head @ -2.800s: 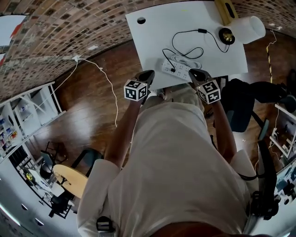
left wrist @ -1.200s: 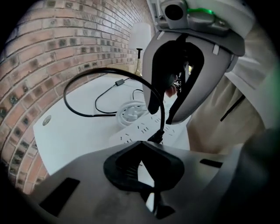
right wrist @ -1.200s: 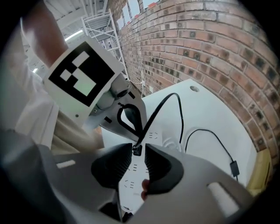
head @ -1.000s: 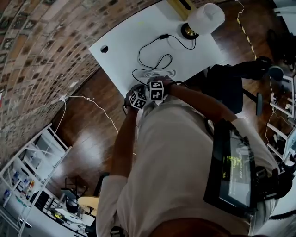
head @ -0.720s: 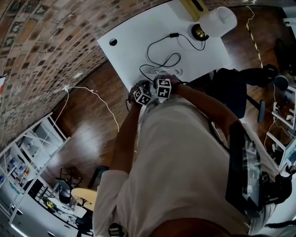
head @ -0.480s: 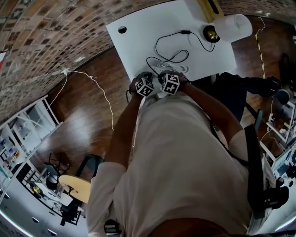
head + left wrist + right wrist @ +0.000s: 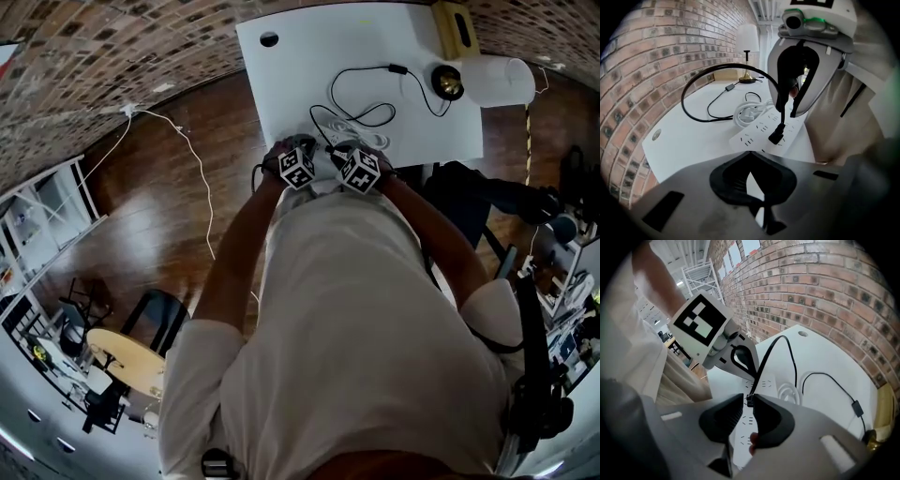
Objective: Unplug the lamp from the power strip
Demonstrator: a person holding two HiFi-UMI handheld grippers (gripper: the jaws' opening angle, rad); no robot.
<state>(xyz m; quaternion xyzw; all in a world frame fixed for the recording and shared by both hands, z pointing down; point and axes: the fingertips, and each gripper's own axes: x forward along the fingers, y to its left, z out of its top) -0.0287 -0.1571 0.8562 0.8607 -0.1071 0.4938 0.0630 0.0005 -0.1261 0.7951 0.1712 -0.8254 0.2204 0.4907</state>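
Plug (image 7: 776,136) comes first, since every risk starts there. It is seated in a socket near the middle of the power strip (image 7: 754,133), upright, with its black cable (image 7: 766,364) rising out of it.

My right gripper (image 7: 748,398) comes down on the strip from above. Its jaws have just been closing and are now narrow, pinching the plug's upper end where the cable leaves it. I judge that hold to be high. If I pull now the pads may slide onto the cable, and either slip off or strain the joint instead of drawing the pins. A slanted pull could also jam the pins in the socket.

My left gripper (image 7: 762,206) sits on my side of the strip with its jaws together and nothing between them. Whether it presses on the strip I cannot tell. If it does not, the light strip will probably lift with the plug, or skid toward me off the table (image 7: 689,140), whose edge is just beside the strip.

Just beyond the strip lies its coiled white cord (image 7: 747,112), which could snag a rising strip. Well beyond that stands the lamp (image 7: 747,38). Its cable has slack loops, so I expect it to tip only if I yank far.
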